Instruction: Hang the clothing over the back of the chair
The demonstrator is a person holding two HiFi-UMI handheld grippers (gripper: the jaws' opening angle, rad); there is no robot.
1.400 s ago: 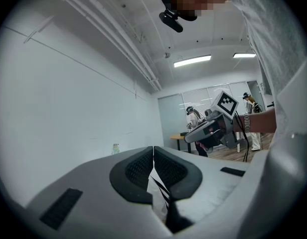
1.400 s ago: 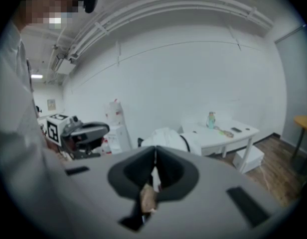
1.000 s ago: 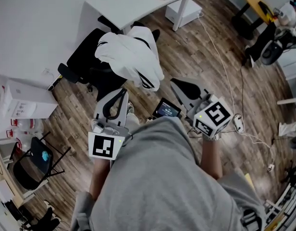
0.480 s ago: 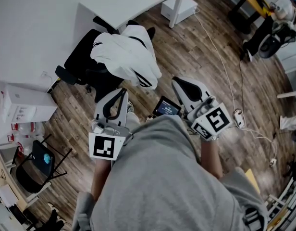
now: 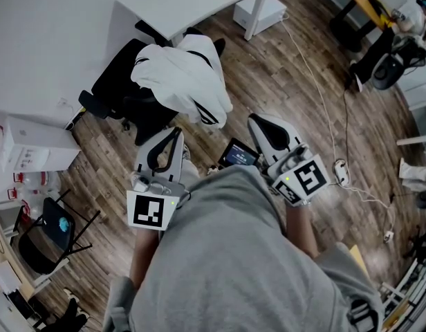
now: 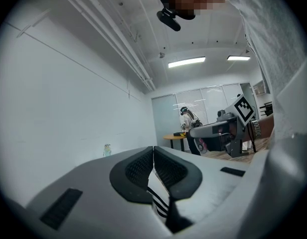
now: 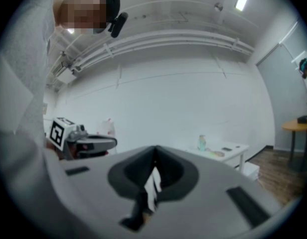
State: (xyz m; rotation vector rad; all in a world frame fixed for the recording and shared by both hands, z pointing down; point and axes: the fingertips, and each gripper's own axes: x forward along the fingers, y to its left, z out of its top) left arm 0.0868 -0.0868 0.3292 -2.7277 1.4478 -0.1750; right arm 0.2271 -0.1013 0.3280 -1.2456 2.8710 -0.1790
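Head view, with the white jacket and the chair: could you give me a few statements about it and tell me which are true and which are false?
1. The white jacket lies draped over the black office chair. True.
2. The left gripper is holding the jacket. False: its jaws are shut on nothing, and it is clear of the jacket, close to the person's body.
3. The jaws of the right gripper are together. True.
4. The floor is covered in carpet. False: it is wood-look planking.
5. The chair stands by a white desk. True.
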